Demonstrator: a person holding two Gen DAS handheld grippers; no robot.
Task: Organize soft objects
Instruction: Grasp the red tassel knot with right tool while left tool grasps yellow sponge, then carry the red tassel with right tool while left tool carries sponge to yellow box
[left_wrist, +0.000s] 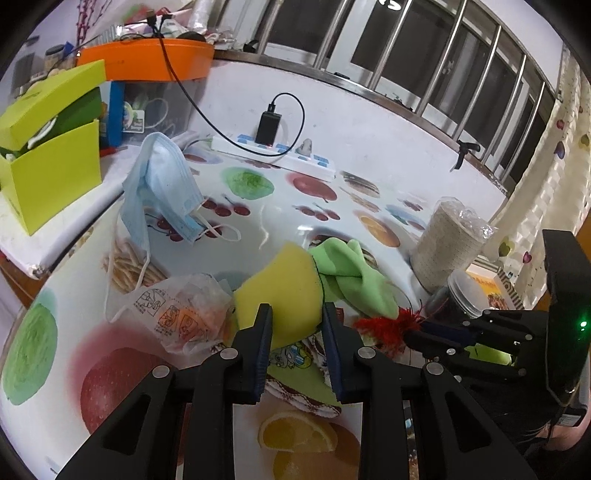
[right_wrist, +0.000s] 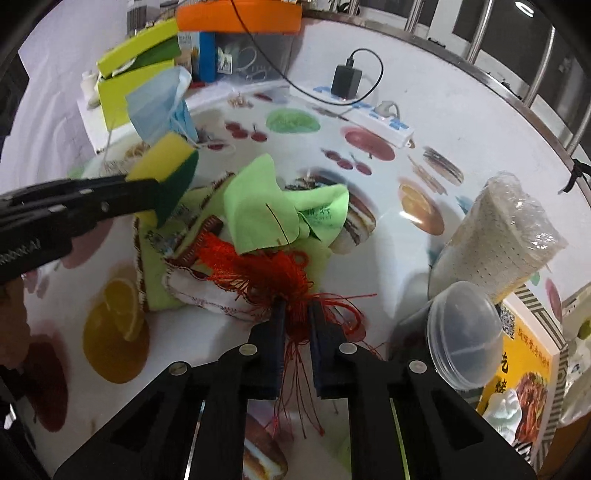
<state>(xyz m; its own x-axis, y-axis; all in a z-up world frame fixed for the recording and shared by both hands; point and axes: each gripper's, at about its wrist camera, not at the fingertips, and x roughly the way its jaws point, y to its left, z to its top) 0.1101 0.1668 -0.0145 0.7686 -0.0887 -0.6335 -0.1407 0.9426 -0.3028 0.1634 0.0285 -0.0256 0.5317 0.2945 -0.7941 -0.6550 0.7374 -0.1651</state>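
The left gripper (left_wrist: 297, 317) has its jaws pinching a yellow sponge (left_wrist: 284, 291) with a dark green scouring face, lifted clear of the fruit-printed surface (left_wrist: 258, 206). The right gripper (right_wrist: 295, 314) has its jaws nearly pressed together on the strands of a red tassel (right_wrist: 258, 266), which lies on the surface across a heap of soft things: a light green cloth (right_wrist: 266, 206) and, under it, a patterned washcloth (right_wrist: 192, 291) with a stitched border. To lift the tassel well, it seems wise to raise it slowly and straight up, since its loose threads may snag the cloth edges and drag the heap along; a grip nearer the knot would likely hold better than one on the loose fringe. The sponge should be carried off without squeezing harder. Further out, a blue face mask (left_wrist: 166, 184) leans near an open lime-green box (left_wrist: 51, 170), whose contents I cannot make out beyond something white and green. An orange-lidded clear bin (left_wrist: 147, 62) holds small packets. A clear plastic cup (right_wrist: 465, 336) beside the wrapped roll (right_wrist: 495, 236) looks empty.
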